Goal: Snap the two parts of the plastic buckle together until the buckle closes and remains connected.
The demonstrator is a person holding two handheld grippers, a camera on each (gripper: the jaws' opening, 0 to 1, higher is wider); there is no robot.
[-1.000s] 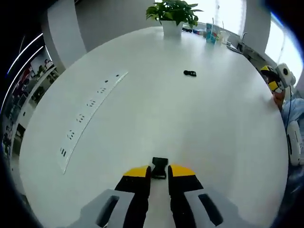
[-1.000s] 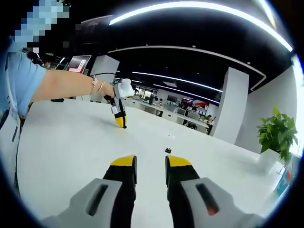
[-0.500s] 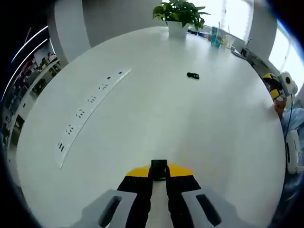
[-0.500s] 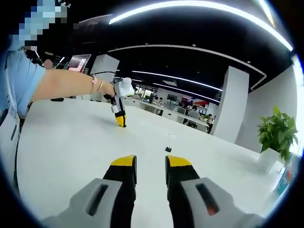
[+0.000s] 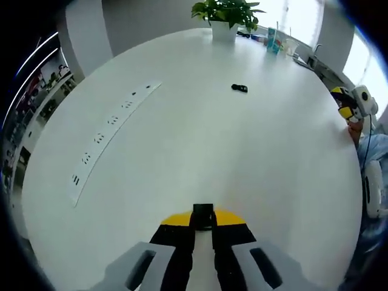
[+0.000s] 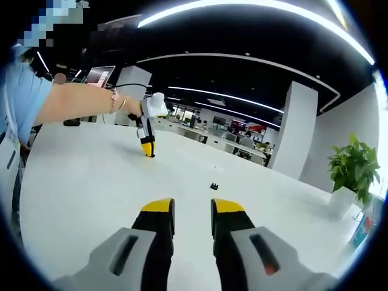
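A broad white table (image 5: 200,145) carries the whole scene, with a potted plant (image 5: 225,15) at its far edge and a strip of power sockets (image 5: 109,142) set into its top, away from the plant. The left gripper (image 5: 202,219) is seen clamped on one black buckle half (image 5: 203,213), its yellow-tipped jaws drawn in against the piece. The other buckle half (image 5: 239,88) lies alone on the table, nearer the plant and well apart from the held piece. The right gripper (image 6: 192,209) is held above the table with a gap between its jaws, nothing in them. One half is judged secured; next, the loose half would need to be gripped and both brought end to end.
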